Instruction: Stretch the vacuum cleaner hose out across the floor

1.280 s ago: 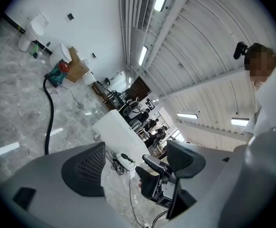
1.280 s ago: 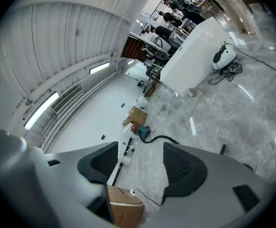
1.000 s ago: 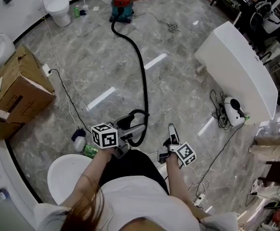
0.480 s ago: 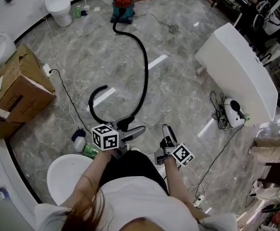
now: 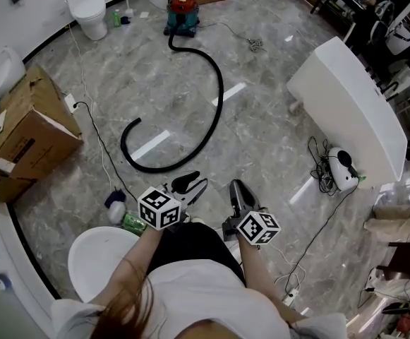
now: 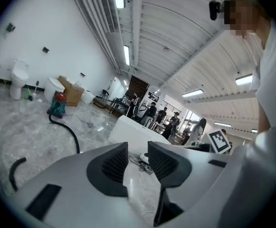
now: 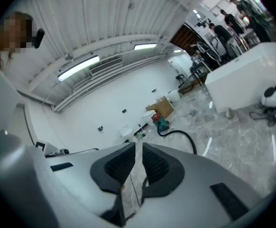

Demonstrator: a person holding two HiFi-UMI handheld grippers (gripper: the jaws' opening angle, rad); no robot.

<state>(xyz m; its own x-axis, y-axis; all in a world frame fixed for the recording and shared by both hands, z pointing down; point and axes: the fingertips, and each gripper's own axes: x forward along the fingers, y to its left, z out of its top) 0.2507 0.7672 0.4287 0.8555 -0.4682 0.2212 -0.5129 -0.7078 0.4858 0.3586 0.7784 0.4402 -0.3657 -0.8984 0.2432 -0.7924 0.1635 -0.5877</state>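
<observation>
hose [image 5: 212, 111] lying loose on the floor [image 5: 275, 143] in an s-curve from the red vacuum cleaner [image 5: 181, 9], its far end hooked back, so straightening remains; left claw [image 5: 193, 184] and right claw [image 5: 237, 189], just narrowed to small gaps, grip nothing.

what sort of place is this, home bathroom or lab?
Probably a staged test hall, not a home: a toilet and a tub-like white fixture stand on open stone-look floor under a high ribbed ceiling, with a group of people beyond.
</observation>
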